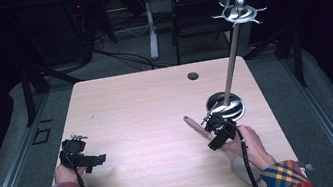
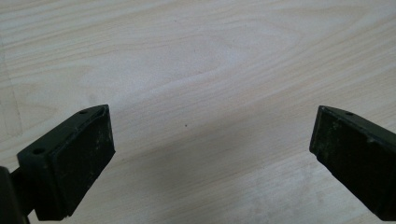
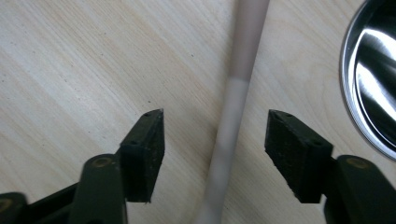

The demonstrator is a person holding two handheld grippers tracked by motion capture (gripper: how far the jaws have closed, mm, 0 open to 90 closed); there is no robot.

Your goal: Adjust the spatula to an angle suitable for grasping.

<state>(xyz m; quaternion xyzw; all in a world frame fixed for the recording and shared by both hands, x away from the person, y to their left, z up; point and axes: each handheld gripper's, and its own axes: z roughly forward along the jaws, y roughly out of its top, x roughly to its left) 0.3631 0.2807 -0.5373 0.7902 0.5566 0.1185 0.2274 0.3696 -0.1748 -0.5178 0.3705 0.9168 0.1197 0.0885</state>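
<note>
Pale matt wood-grain table; smooth wooden handle between rough black matt pads; glossy mirror-bright metal base beyond the right-hand pad.

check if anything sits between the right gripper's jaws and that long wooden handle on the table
Nothing visible does. The right gripper is open with a jaw on either side of the wooden handle; bare table around. The shiny stand base sits off to one side.
</note>
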